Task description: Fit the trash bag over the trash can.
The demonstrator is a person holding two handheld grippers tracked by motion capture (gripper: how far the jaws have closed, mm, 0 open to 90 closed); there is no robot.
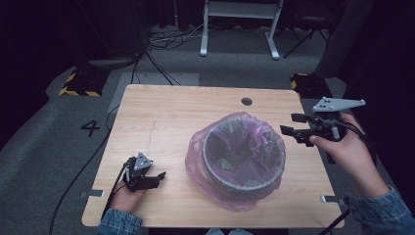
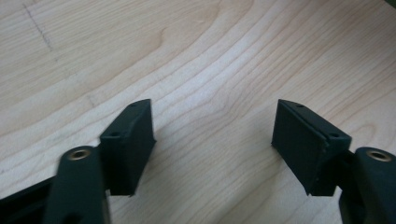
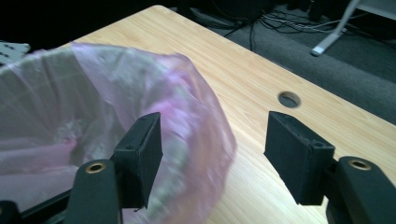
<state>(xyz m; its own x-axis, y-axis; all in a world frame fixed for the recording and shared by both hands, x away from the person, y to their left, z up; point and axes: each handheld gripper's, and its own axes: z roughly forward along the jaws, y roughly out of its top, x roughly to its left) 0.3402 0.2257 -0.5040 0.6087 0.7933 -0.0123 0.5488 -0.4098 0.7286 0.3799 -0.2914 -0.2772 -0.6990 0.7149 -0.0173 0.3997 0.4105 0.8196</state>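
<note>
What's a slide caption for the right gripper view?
Open right gripper beside the round bin's translucent pink plastic liner on a light wooden table.

We wear blue denim sleeves [image 1: 377,208]; each black claw [image 1: 147,177] carries a grey triangular plate [image 1: 337,104] and black cable [image 1: 73,188].

There is one number to read. A big dark "4" [image 1: 90,128] is marked on the grey floor [image 1: 44,147], just to the left of the wooden surface [image 1: 161,112]. Farther back on the floor sits a block with yellow and black warning stripes [image 1: 78,91] along its edge; it has no words on it. No other words, labels or brand names can be read.
</note>
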